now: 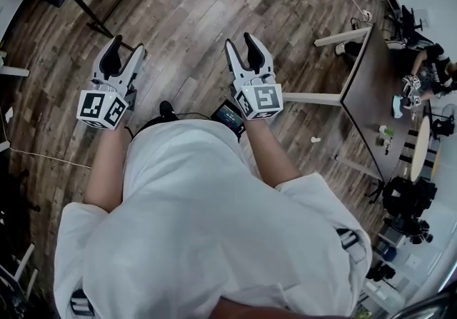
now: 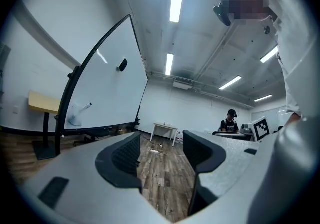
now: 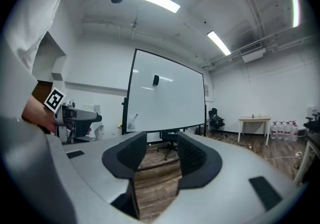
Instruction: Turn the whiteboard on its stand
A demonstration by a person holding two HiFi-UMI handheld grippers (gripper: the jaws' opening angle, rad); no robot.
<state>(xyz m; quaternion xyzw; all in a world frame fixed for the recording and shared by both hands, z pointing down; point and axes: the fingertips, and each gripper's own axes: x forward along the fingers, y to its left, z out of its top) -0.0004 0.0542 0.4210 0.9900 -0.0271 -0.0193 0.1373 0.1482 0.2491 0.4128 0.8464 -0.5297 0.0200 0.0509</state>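
Far off at twelve o'clock stands the black-framed white whiteboard (image 3: 167,95), hence left gripper (image 1: 125,50) and right gripper (image 1: 240,42) hang open, empty.

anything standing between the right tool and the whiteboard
Nothing visible does: the right tool, jaws apart, looks across wooden floor to the black-framed whiteboard on its stand. A black office chair shows under it; whether nearer or behind is unclear.
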